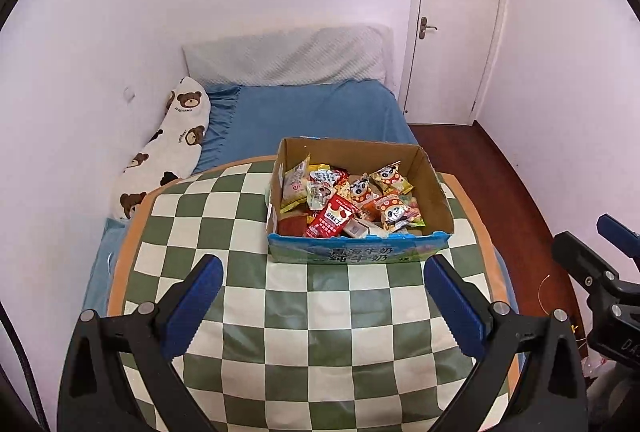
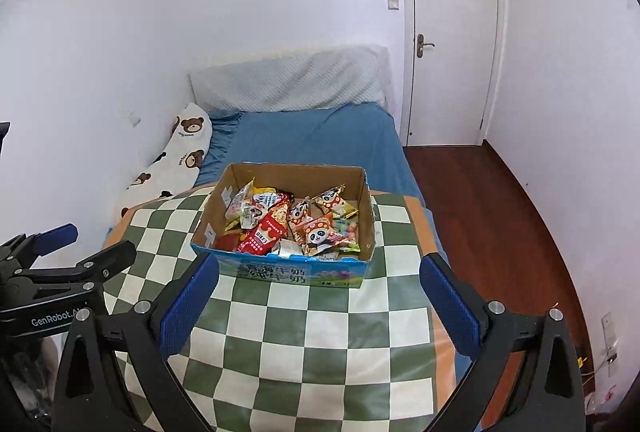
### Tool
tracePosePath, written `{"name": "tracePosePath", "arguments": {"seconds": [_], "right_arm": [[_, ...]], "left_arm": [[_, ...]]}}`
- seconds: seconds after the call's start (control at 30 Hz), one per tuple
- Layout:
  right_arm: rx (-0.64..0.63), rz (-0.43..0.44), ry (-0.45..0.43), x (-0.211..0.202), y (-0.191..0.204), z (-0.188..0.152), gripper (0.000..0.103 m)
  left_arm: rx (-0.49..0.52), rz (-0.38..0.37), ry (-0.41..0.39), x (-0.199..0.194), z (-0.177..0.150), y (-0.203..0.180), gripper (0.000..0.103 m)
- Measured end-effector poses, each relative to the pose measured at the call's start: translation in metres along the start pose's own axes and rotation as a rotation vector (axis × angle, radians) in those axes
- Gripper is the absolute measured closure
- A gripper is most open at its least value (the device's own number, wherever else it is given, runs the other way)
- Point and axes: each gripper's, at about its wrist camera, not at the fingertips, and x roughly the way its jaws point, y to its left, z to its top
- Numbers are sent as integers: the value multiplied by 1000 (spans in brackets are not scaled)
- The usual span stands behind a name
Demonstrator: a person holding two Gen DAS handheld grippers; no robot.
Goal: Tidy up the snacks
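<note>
Both grippers hang over the checked cloth (image 1: pixel 248 296) on the near side of the box (image 1: pixel 360 252), and neither one touches it. The left gripper (image 1: pixel 324 284) has its blue pads (image 1: pixel 196 308) spread wide, nothing between them, and the box sits just ahead, slightly toward its right finger. The right gripper (image 2: pixel 320 284) is spread just as wide and just as empty, with the box (image 2: pixel 296 272) ahead and close between the lines of its two fingers, nearer the left one. In the left view you catch the right gripper at the far right edge; in the right view the left gripper (image 2: pixel 84 244) pokes in from the left, level with the box's near corner. Now the box itself: open-topped cardboard, blue printed front wall facing us, standing on the cloth near its far end, with the blue bed (image 1: pixel 312 112) behind it. Inside, a loose heap of snack packs. A red pack (image 1: pixel 332 218) lies near the front at the middle, tilted. Panda packs (image 1: pixel 390 210) crowd the right half, one more toward the back right (image 1: pixel 390 178). A pale pack (image 1: pixel 296 184) leans against the left wall. A small white pack (image 1: pixel 358 228) sits at the front beside the red one. The right back corner shows bare cardboard floor. No packs lie on the cloth outside the box.
</note>
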Motion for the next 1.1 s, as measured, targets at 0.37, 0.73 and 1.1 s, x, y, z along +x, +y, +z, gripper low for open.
{"name": "tracePosePath", "arguments": {"seconds": [0.37, 0.73, 1.1], "right_arm": [[2, 2, 24, 7, 4, -7, 0], [40, -47, 68, 60, -11, -8, 0], [82, -89, 110, 129, -34, 5, 0]], "left_arm": [[6, -3, 16, 7, -6, -3, 0], [-24, 31, 41, 59, 4, -2, 0], [-14, 55, 121, 131, 17, -7, 0]]}}
